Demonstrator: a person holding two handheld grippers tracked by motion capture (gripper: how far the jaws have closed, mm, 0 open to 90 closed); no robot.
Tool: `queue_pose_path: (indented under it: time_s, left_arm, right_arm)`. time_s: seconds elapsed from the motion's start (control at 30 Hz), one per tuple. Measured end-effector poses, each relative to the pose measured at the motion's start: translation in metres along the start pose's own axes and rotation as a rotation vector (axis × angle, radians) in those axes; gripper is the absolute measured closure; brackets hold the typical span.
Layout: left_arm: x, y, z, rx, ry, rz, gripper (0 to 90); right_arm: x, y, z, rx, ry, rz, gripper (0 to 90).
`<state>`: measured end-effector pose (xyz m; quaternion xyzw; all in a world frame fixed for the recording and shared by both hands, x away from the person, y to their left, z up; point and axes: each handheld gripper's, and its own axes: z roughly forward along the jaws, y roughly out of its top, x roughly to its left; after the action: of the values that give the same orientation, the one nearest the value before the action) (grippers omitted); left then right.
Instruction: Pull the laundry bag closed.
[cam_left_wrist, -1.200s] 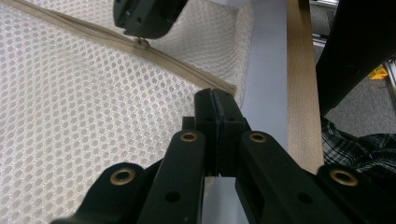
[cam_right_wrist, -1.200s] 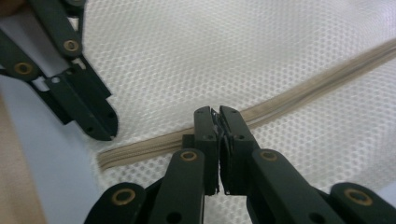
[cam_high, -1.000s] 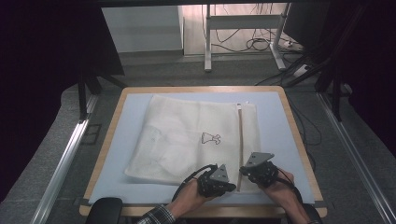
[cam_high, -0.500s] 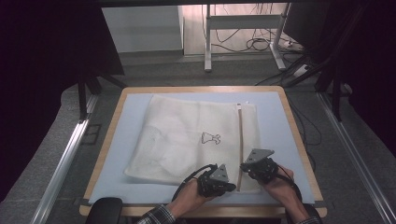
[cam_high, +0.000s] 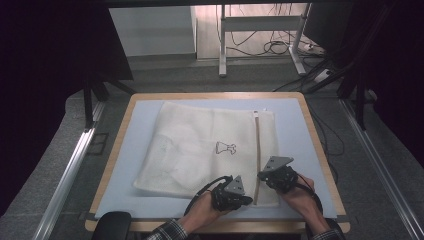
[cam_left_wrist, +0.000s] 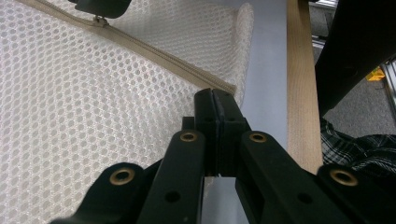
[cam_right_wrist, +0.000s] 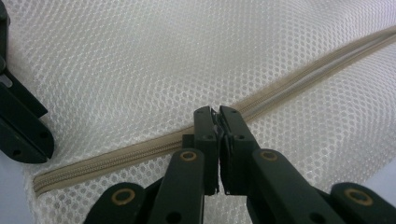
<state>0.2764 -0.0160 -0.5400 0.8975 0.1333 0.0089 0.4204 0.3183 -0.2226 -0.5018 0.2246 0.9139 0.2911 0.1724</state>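
Observation:
A white mesh laundry bag (cam_high: 200, 145) lies flat on the light blue mat (cam_high: 142, 130). A beige zipper (cam_high: 257, 150) runs along the bag's right side. My left gripper (cam_high: 248, 200) is at the zipper's near end by the bag's corner; in the left gripper view its jaws (cam_left_wrist: 215, 95) are shut on the bag there. My right gripper (cam_high: 261, 176) sits a little farther up the zipper. In its own view its jaws (cam_right_wrist: 217, 112) are shut on the zipper line (cam_right_wrist: 299, 79), with the small metal zipper pull (cam_left_wrist: 99, 19) at their tips.
The table's wooden rim (cam_left_wrist: 299, 70) runs just past the bag's corner, with a plaid sleeve (cam_left_wrist: 359, 149) beyond it. Dark frame posts (cam_high: 90, 95) flank the table. Cables (cam_high: 272, 47) lie on the floor behind.

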Motion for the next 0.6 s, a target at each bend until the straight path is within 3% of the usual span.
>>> queue_pose_path:
  time_s: [0.6]
  left_arm:
    - [-0.001,-0.0002,0.0008,-0.013,-0.004,-0.016,89.6]
  right_arm:
    - [-0.0076,0.0027,0.0036,0.005,-0.035,-0.008,86.4]
